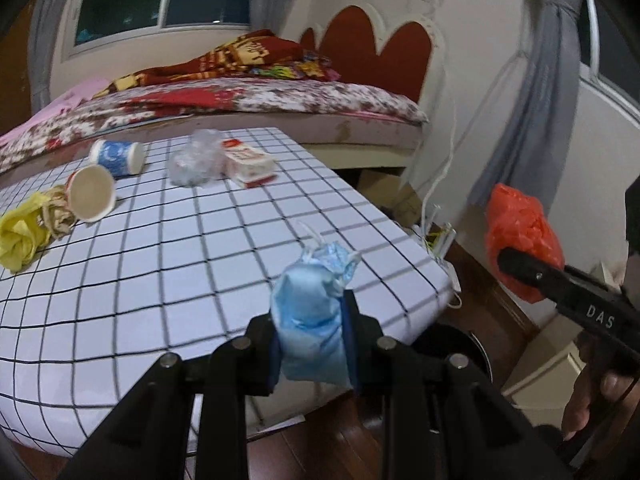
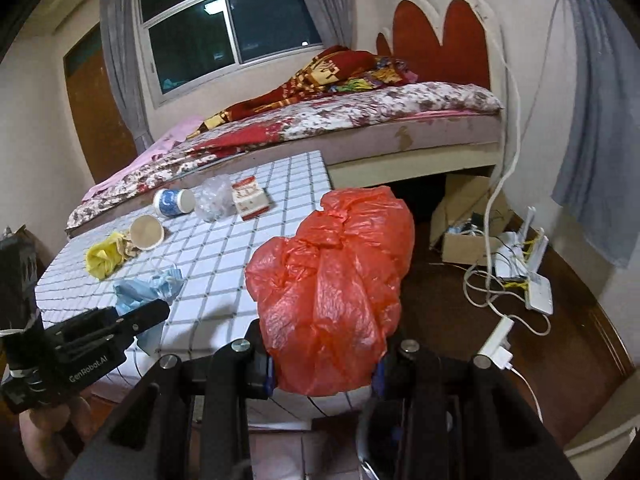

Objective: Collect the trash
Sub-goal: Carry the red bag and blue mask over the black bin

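Orange bag (image 2: 332, 292) beside floor cables (image 2: 492, 280), right view

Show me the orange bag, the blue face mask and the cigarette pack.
orange bag (image 2: 332, 296), right wrist view, crumpled middle.
blue face mask (image 1: 308, 320), left wrist view, its folded body.
cigarette pack (image 1: 250, 162), left wrist view, top face.

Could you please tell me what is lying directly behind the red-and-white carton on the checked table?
Behind the red-and-white carton the checked table ends; the bed with its floral cover runs past. A crumpled clear plastic bag lies beside it. The carton's far side is hidden.
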### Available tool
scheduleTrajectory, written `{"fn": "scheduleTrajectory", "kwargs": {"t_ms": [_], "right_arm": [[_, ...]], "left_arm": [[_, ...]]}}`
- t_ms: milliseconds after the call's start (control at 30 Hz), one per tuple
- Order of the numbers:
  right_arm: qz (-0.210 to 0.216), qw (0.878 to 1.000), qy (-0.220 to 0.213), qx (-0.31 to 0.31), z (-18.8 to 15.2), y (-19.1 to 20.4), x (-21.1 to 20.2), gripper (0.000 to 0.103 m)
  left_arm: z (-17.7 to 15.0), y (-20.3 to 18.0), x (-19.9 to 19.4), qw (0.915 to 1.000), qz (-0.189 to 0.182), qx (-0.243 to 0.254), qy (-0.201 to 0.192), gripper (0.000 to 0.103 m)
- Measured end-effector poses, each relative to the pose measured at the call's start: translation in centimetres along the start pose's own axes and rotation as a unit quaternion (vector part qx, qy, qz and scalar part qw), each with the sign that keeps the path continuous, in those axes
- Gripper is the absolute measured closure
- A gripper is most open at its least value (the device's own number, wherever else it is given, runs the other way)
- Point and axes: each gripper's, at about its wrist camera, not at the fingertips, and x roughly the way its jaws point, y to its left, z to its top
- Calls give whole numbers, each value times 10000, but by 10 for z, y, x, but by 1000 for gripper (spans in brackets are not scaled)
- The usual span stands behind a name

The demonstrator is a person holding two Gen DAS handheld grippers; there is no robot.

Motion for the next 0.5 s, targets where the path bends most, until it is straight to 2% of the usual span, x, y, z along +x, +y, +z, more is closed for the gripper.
{"fn": "scheduleTrajectory", "kwargs": {"t_ms": [500], "right_arm": [[-506,9982,224,240,-42,-67,-29,66]], "left_arm": [[-31,-85,17,9956,-609,609,359,76]]}}
